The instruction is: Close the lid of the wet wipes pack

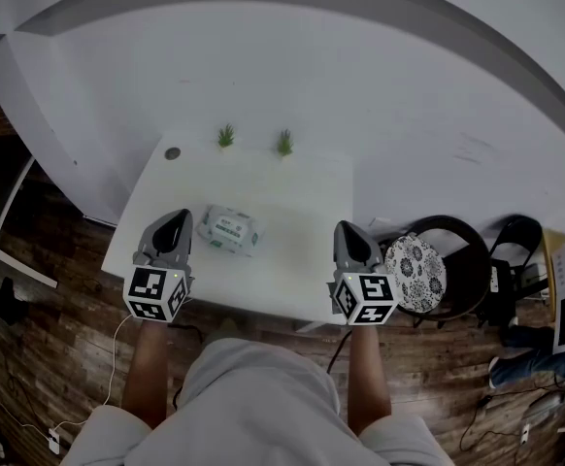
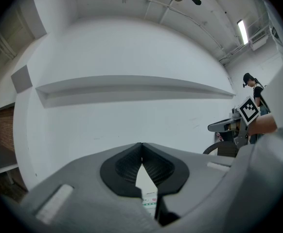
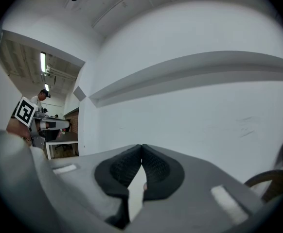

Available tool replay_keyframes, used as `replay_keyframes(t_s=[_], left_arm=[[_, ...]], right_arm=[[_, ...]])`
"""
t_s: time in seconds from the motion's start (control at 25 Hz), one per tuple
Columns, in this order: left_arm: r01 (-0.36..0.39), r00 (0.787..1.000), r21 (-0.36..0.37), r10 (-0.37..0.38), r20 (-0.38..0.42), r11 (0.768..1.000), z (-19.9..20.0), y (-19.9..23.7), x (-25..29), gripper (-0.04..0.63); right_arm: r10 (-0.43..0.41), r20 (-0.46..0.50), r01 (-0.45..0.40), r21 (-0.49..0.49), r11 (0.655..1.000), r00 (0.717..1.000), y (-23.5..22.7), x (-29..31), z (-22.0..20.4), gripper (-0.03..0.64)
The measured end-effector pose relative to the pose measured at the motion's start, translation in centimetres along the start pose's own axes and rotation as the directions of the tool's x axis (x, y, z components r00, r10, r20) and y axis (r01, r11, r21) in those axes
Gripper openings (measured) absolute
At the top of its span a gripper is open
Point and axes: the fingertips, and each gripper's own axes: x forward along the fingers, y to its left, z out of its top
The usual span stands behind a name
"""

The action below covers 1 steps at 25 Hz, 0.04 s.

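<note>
1. You held the left gripper [image 1: 173, 223] over the near left part of the white table [image 1: 292, 197], with its marker cube [image 1: 156, 293] turned toward you.
2. In the left gripper view its jaws were clenched, the ribbed pads [image 2: 127, 166] meeting at the tips with nothing caught between them (only a sliver of the pack's printed label [image 2: 150, 201] showed through the gap lower down).
3. You held the right gripper [image 1: 349, 231] over the table's near right edge, well apart from the left one.
4. In the right gripper view its jaws were likewise pressed shut tip to tip, gripping nothing; only pale table surface showed through the gap below the tips.
5. The wet wipes pack [image 1: 230, 229] lay flat on the table, just to the right of your left gripper's tip, between the two grippers but much nearer the left one. Neither gripper touched it.
6. The lid on top of the pack was too small in the head view for you to tell whether it was up or down.
7. Two small green plants [image 1: 226, 136] stood at the table's far edge, and a small round dark thing [image 1: 173, 152] sat near its far left corner.
8. A chair with a patterned round cushion [image 1: 415, 272] stood just right of the table, close beside your right gripper, and a black chair [image 1: 515, 250] stood farther right on the wooden floor [image 1: 59, 348].
</note>
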Motion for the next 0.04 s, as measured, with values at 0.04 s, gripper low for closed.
replay_keyframes(t_s=[0.04], left_arm=[[0.001,1.0,0.0,-0.001,0.001,1.0,0.02,-0.01,0.03,0.008]], right_arm=[[0.002,0.002,-0.002,0.0,1.0,1.0,0.06,0.04,0.06,0.003]])
